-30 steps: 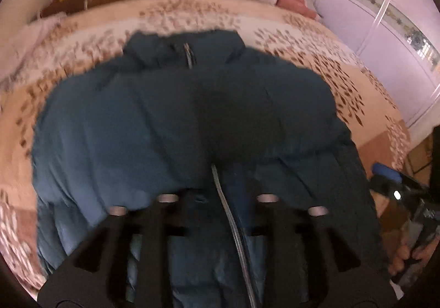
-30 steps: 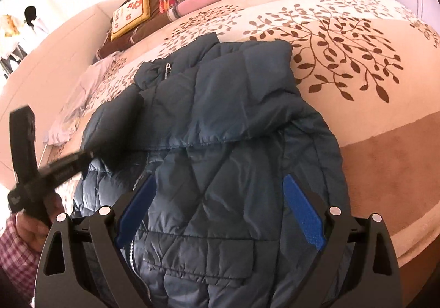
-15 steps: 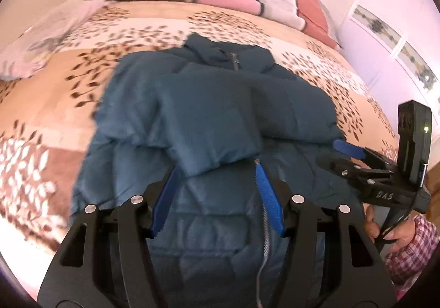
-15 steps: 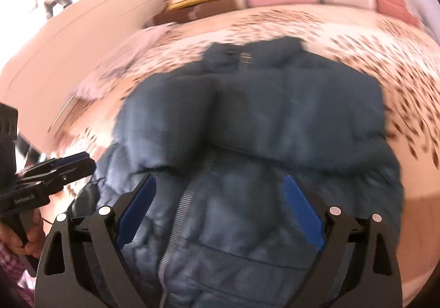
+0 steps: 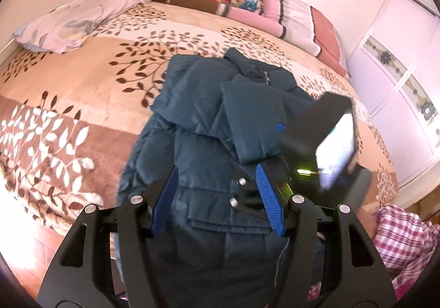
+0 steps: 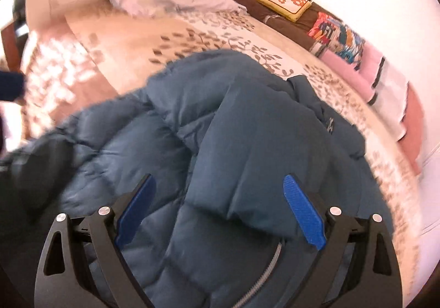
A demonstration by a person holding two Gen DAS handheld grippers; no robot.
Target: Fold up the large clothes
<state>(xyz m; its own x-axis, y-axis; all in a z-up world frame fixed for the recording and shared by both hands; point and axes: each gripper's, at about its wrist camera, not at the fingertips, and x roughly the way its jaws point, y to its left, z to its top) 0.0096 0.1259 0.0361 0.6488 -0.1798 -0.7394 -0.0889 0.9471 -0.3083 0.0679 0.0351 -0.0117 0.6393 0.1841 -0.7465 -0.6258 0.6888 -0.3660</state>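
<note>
Sleeves are already lying crossed over the chest of the dark blue puffer jacket, which is sitting front-up near the foot of the leaf-patterned bed. Both the left gripper and the right gripper are hovering spread apart above it, gripping nothing. Folding the body lengthwise is seemingly remaining.

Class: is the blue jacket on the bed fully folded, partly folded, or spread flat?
Partly folded: the jacket has both sleeves crossed over its chest.
</note>
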